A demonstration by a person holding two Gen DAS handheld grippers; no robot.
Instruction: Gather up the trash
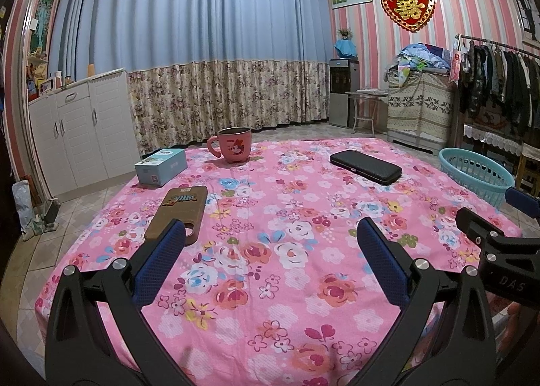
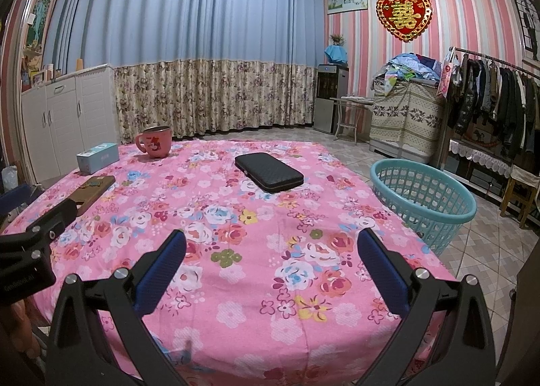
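Overhead, pink floral tablecloth (image 2: 256,284); teal basket (image 2: 425,203) beside, on tiled floor (image 2: 499,251).

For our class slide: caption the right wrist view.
Open right gripper above floral tablecloth; black case ahead, teal basket right.

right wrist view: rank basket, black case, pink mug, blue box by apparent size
1. Teal basket, clearly largest.
2. Black case.
3. Pink mug and blue box: look alike, both far off, unranked.

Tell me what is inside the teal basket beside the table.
The teal basket stands on the floor tiles, past the floral tablecloth. Its far inner wall shows only bare lattice. The near wall hides the bottom, so anything lying there cannot be seen.
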